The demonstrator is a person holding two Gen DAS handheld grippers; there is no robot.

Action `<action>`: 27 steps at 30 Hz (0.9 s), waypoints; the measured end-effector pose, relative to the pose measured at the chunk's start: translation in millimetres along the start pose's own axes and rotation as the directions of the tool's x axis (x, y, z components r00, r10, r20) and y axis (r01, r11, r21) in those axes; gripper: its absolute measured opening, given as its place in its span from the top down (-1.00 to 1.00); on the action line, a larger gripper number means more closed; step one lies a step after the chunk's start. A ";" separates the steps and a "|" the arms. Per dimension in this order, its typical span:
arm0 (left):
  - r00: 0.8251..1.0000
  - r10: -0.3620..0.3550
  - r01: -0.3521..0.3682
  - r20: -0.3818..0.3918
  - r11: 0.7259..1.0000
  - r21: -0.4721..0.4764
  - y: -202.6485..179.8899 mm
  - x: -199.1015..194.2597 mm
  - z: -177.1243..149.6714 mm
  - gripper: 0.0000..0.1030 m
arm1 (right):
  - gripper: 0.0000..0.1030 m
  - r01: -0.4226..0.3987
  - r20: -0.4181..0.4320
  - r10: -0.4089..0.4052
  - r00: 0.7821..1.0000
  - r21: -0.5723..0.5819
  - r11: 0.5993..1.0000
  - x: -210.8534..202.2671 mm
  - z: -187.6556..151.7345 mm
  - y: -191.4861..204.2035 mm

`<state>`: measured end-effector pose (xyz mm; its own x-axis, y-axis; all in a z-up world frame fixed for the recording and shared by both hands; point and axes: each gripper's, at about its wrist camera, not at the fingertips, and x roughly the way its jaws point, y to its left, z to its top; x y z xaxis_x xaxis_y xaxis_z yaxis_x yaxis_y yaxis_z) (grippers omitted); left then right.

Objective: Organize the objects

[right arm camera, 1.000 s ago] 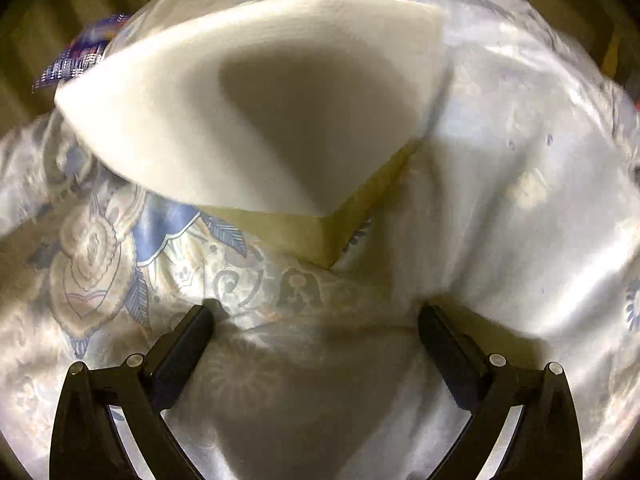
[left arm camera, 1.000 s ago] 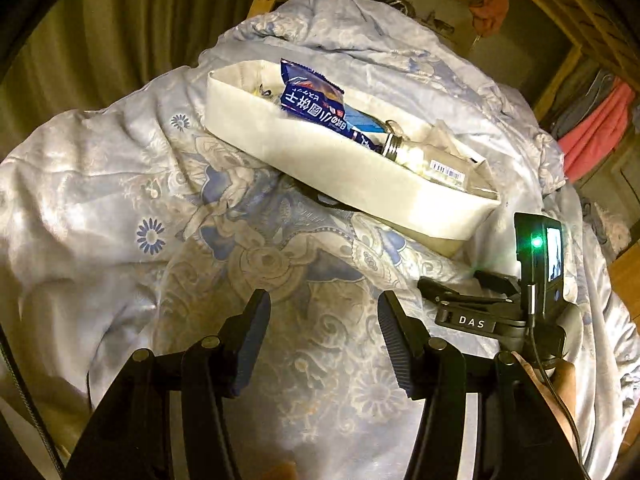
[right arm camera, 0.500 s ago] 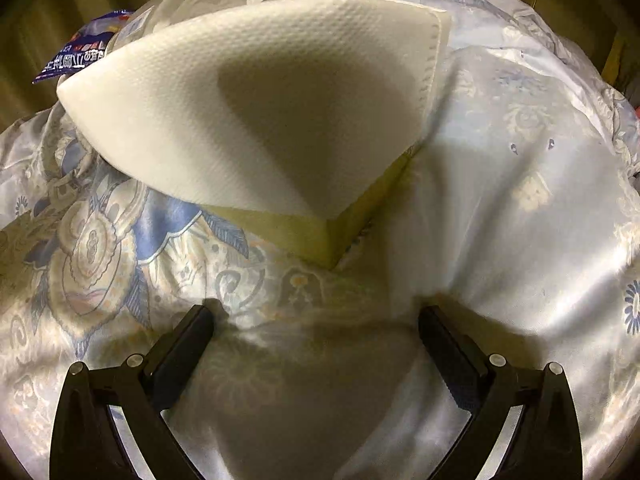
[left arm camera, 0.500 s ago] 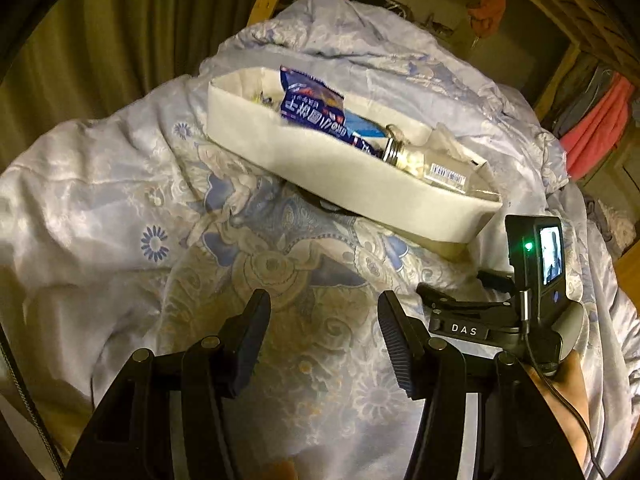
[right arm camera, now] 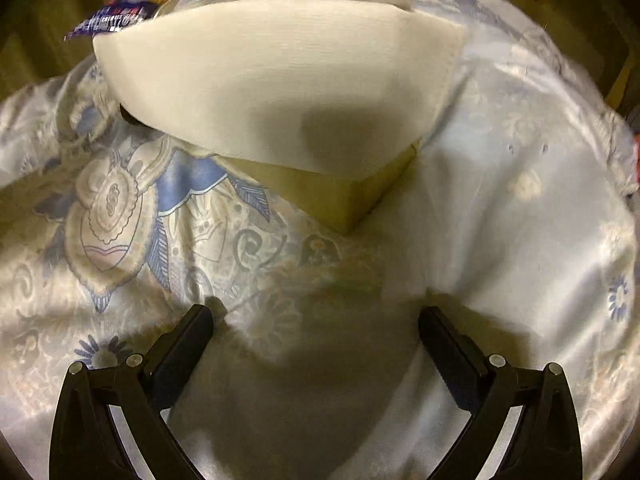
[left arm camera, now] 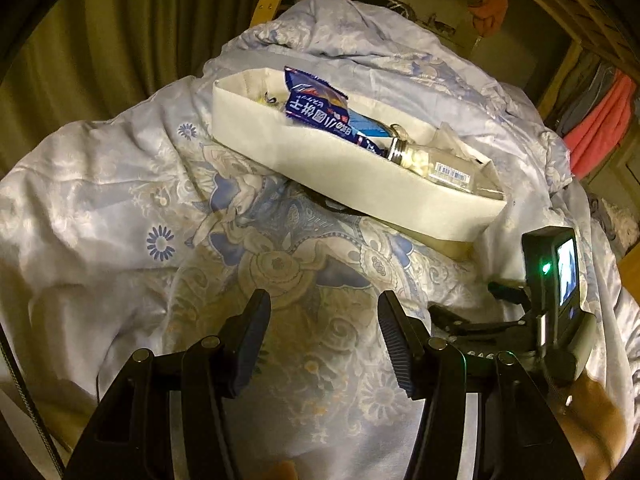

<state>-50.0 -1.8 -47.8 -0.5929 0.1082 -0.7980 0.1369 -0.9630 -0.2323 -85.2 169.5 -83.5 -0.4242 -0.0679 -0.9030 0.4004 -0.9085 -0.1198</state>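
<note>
Since a second ago the right gripper (right arm camera: 316, 320) has drawn back from the white box (left arm camera: 352, 184), whose near wall sits higher and further off in its view, and the left wrist view has shifted a little so the box lies slightly further away; the left gripper (left arm camera: 324, 320) has kept its jaws at the same spread. Both grippers now hover over the floral quilt (left arm camera: 120, 200) on the bed with jaws released and nothing between them, the right pair spread wider than the left. The box rests on the quilt ahead of both, already holding a blue snack packet (left arm camera: 320, 112) that leans over its near wall and a clear jar (left arm camera: 432, 164) lying on its side toward the right end. Judging from this, the sorting looks nearly or wholly done, as no loose object shows on the quilt. The risk is the soft, rumpled bedding: the box sits on an uneven fold, so a nudge from either gripper could tip it and spill the packet, which already overhangs the rim
</note>
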 end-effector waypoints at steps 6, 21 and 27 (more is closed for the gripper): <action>1.000 0.002 -0.002 -0.006 1.000 -0.004 -0.4 0.1 -0.3 -0.06 | -1.00 -0.093 -0.015 0.095 0.995 0.082 0.992 -4.3 -2.6 -11.4; 0.999 -0.004 0.004 -0.035 1.000 -0.006 -0.3 4.0 -0.9 -0.06 | -1.00 -0.112 -0.006 0.113 0.994 0.085 0.990 -28.6 -19.1 3.4; 0.999 -0.008 0.007 -0.045 1.000 -0.019 4.3 6.6 -0.5 -0.06 | -1.00 -0.111 -0.009 0.112 0.994 0.081 0.991 -39.4 -24.0 10.5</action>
<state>-52.9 -5.1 -54.3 -0.5577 0.1273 -0.8202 0.1479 -0.9571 -0.2491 -44.8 172.5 -59.1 -0.3692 -0.1651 -0.9146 0.3775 -0.9259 0.0147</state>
